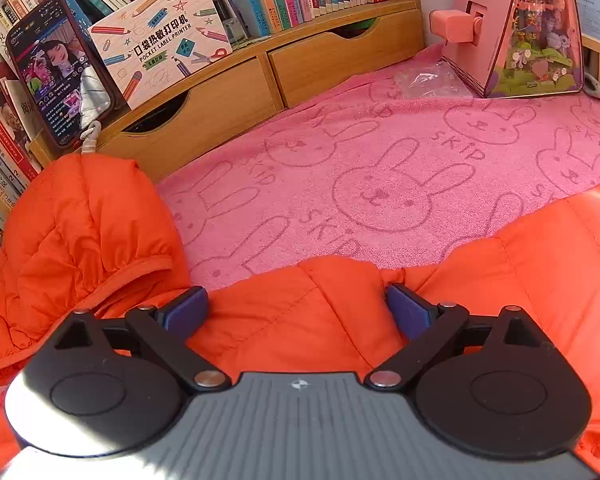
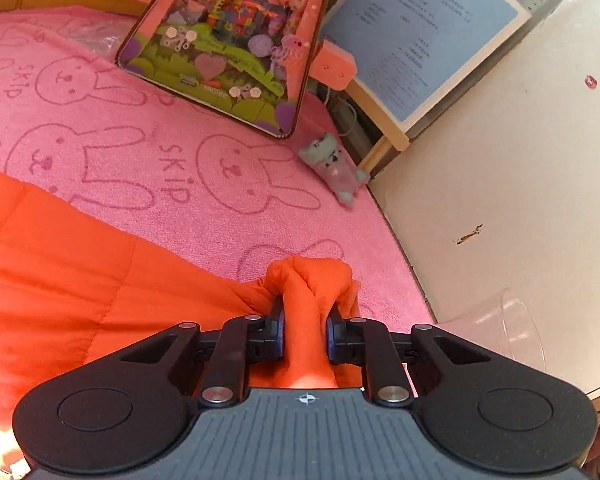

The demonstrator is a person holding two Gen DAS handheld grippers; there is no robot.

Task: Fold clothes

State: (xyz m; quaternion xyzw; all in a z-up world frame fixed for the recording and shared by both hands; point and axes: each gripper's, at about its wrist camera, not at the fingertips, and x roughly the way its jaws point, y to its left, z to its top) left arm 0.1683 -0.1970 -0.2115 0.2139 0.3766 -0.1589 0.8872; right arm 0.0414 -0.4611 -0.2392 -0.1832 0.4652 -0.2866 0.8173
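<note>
Two grippers work one orange jacket (image 1: 308, 320) spread along the near edge of the pink towel (image 1: 380, 168): the right gripper (image 2: 305, 330) pinches a bunched corner, likely to lift it, while the left gripper (image 1: 296, 308) hovers spread over the padding beside the hood (image 1: 84, 216).

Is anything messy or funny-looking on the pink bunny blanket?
Yes. A small grey plush toy lies tipped over at the very edge of the pink blanket, as if it had tumbled there. A crumpled clear plastic bag sits loose beside the pink toy house.
</note>
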